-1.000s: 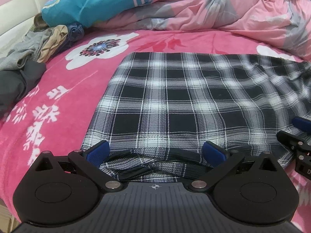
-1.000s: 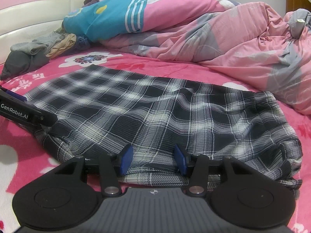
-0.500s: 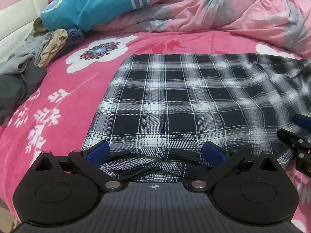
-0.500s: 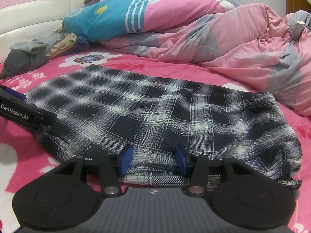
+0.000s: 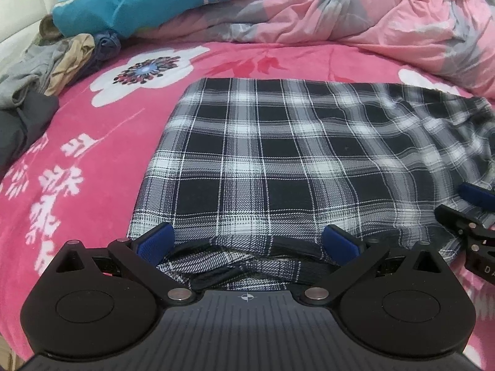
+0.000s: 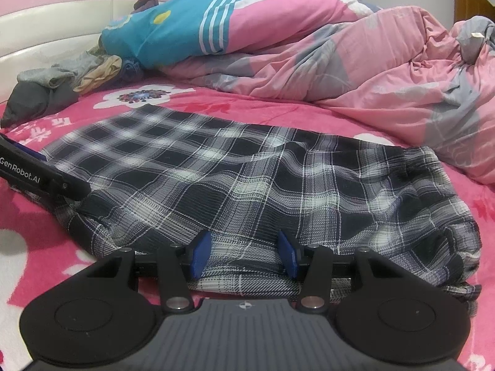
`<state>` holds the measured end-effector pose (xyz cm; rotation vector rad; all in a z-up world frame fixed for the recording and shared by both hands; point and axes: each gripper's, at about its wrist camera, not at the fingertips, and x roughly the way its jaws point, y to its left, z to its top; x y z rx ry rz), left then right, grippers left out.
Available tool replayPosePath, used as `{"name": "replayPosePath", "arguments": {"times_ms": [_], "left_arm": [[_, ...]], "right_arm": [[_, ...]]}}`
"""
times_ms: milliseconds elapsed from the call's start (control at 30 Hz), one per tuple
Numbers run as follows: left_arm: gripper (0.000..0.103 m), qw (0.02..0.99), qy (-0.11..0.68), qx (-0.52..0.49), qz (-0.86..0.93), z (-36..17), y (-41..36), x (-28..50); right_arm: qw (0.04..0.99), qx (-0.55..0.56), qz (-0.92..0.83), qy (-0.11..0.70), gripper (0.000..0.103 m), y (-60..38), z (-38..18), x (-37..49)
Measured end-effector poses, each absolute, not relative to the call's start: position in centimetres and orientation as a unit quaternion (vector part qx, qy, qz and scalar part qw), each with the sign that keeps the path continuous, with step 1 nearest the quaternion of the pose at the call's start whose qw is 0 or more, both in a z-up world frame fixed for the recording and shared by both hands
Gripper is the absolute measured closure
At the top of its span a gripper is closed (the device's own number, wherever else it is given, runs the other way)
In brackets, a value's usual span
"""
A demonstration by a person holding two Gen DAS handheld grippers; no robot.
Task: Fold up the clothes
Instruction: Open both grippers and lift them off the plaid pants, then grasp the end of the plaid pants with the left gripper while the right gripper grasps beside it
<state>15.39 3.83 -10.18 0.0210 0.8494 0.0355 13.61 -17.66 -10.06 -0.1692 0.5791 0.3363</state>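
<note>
Soft plaid shirt (image 5: 278,160) – a flat woven rectangle, long axis left-right; left gripper (image 5: 247,241) spread wide, right gripper (image 6: 244,255) half-spread, cloth between.

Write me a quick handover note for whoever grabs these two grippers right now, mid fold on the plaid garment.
Left gripper: jaws wide open at the plaid garment's near left edge, cloth between them, not pinched.
Right gripper: jaws partly open at the near right edge, cloth between the pads; grip unclear.
Garment lies spread on the pink floral blanket, left half smooth, right half rumpled.
Unfolded clothes pile sits by the headboard.
Left to do: grasp the near edge and fold; then the pile.
</note>
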Motion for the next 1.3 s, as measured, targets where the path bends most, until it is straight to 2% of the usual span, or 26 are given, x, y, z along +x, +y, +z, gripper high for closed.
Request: {"name": "replayPosePath", "arguments": {"times_ms": [333,667,800,967,1167,1300], "left_arm": [[0.000,0.918,0.396,0.016,0.027,-8.3,5.0,14.6],[0.000,0.925,0.361,-0.044,0.105,-3.1,15.0,13.6],[0.000,0.928,0.349,-0.062,0.113,-2.3,18.8,13.4],[0.001,0.926,0.351,-0.094,0.105,-3.1,21.3,13.7],[0.006,0.918,0.365,-0.135,0.074,-4.6,22.9,14.1],[0.008,0.913,0.375,-0.152,0.051,-5.6,23.3,14.9]], "right_arm": [[0.941,-0.066,0.169,0.287,0.048,-18.0,-10.0,13.6],[0.939,-0.038,0.190,0.283,0.038,-18.7,-9.3,13.5],[0.947,-0.042,0.214,0.234,0.038,-17.1,-6.8,11.6],[0.915,-0.131,0.324,0.202,0.038,-8.1,-5.9,9.7],[0.863,-0.304,0.375,0.146,0.035,1.7,-8.6,7.9],[0.832,-0.368,0.393,0.133,0.033,4.7,-10.2,7.6]]}}
